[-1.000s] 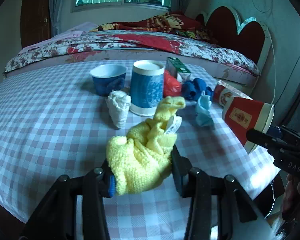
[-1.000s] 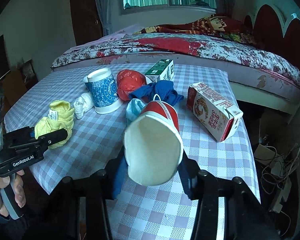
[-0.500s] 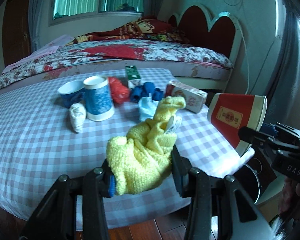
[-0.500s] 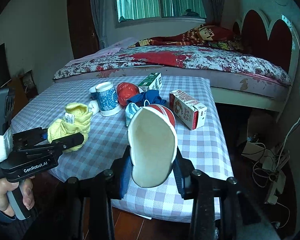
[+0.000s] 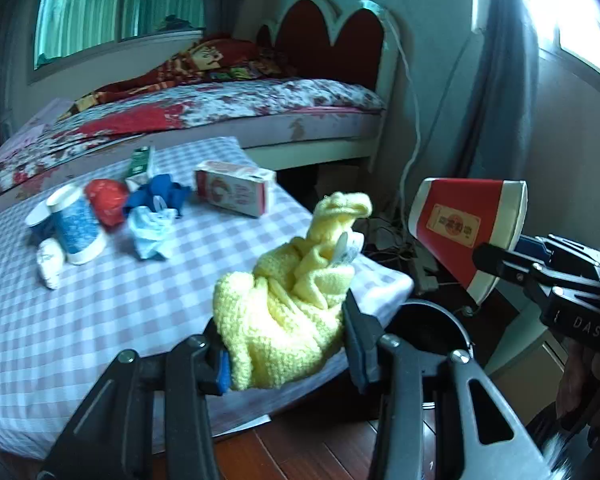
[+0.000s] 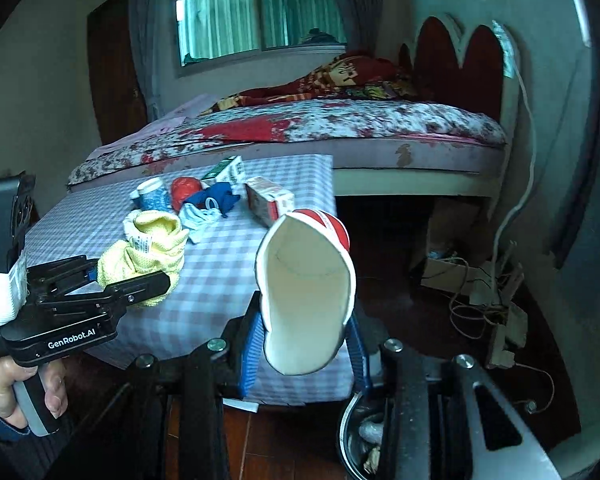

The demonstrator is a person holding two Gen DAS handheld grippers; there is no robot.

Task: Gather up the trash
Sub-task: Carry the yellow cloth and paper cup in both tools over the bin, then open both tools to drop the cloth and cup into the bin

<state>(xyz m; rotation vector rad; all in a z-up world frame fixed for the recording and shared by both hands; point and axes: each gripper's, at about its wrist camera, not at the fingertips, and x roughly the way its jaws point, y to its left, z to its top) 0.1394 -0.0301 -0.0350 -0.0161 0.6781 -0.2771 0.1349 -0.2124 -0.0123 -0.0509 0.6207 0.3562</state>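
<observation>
Squashing paper cup [image 6: 306, 300], apparently; fuzzy knitted cloth [image 5: 284, 320] bunched.

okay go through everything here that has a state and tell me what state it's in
left gripper: shut on yellow cloth
right gripper: shut on red paper cup, squashed
bin: open, on the floor
red milk carton: lying on its side
blue patterned cup: upright

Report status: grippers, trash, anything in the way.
Left gripper shut on yellow cloth. Right gripper shut on squashed red paper cup. Bin on floor below table edge. Nothing blocking it.
</observation>
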